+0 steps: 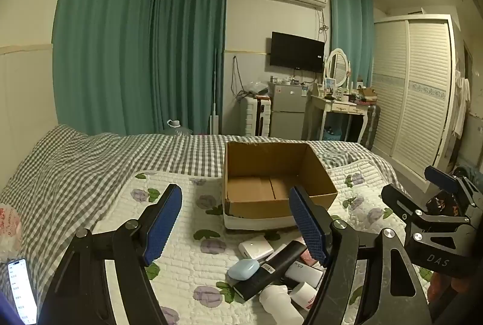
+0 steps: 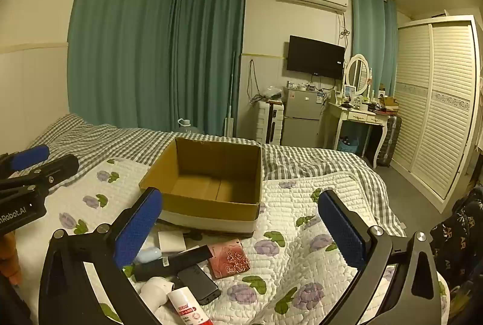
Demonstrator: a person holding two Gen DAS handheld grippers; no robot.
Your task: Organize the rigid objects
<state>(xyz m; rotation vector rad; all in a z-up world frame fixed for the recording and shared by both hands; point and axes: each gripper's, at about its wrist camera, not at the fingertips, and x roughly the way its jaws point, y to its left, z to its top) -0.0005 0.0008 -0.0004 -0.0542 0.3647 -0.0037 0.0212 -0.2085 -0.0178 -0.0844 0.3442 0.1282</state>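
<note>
An open empty cardboard box point(image 1: 271, 174) point(image 2: 208, 174) stands on the quilted floral bedspread. In front of it lies a pile: a white square charger point(image 1: 256, 246) point(image 2: 171, 241), a light blue earbud case point(image 1: 243, 269) point(image 2: 148, 254), a long black device point(image 1: 271, 267) point(image 2: 172, 260), a red patterned case point(image 2: 229, 258), a dark phone point(image 2: 197, 279), a white bottle point(image 1: 279, 302) point(image 2: 155, 291) and a glue stick point(image 2: 187, 307). My left gripper point(image 1: 235, 228) is open above the pile. My right gripper point(image 2: 238, 228) is open over the red case.
A lit phone point(image 1: 19, 285) lies at the bed's left edge. The right gripper shows in the left wrist view point(image 1: 422, 192). The checked sheet point(image 1: 90, 162) covers the far bed. A fridge point(image 2: 302, 116), dresser and wardrobe point(image 2: 434, 101) stand beyond.
</note>
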